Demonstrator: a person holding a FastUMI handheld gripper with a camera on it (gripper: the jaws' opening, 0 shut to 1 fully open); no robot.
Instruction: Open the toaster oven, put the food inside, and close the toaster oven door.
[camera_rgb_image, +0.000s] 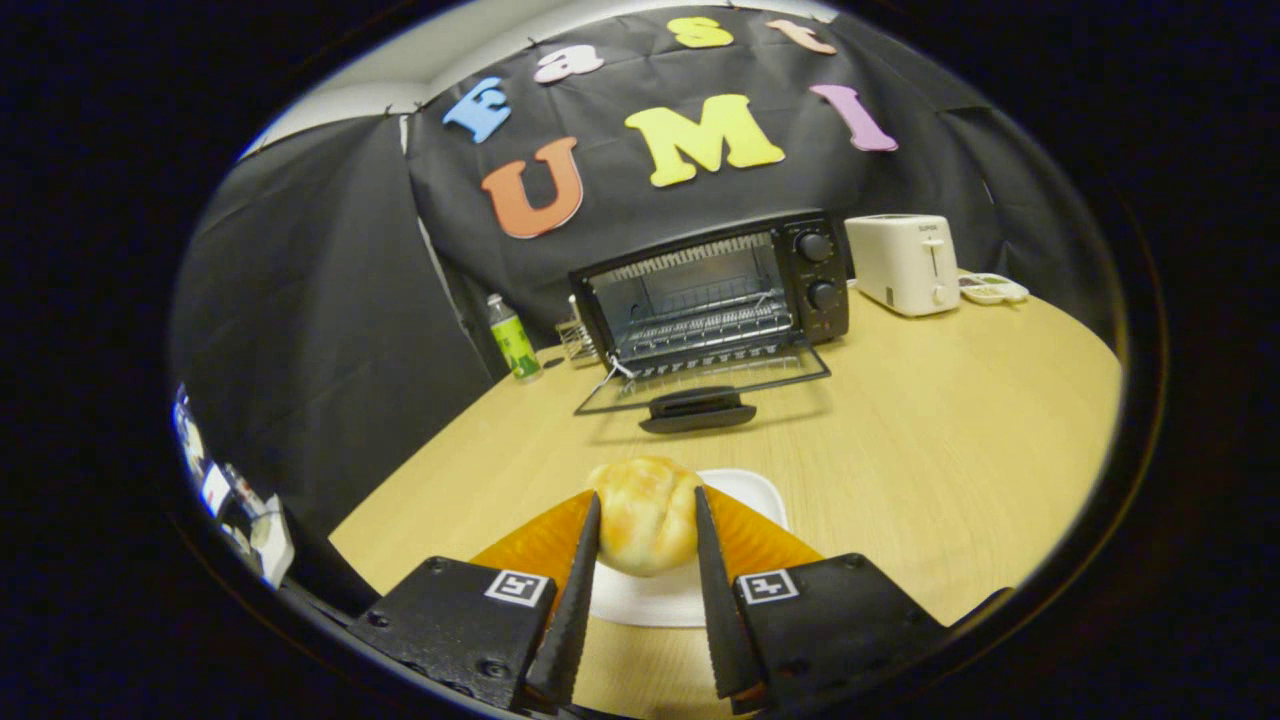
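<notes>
A golden bread roll (645, 515) sits between my two fingers, which press on it from both sides; my gripper (647, 512) is shut on it. The roll is over a white plate (745, 490) on the wooden table. Beyond the fingers stands the black toaster oven (715, 290), its glass door (700, 388) folded down flat toward me with the handle at the front. Its wire rack shows inside the open cavity. Two knobs sit on its right panel.
A white pop-up toaster (905, 262) stands right of the oven, with a small white tray (992, 289) beyond it. A green-labelled bottle (513, 340) and a small wire holder (577, 340) stand to the oven's left. The table edge (400, 480) runs diagonally on the left.
</notes>
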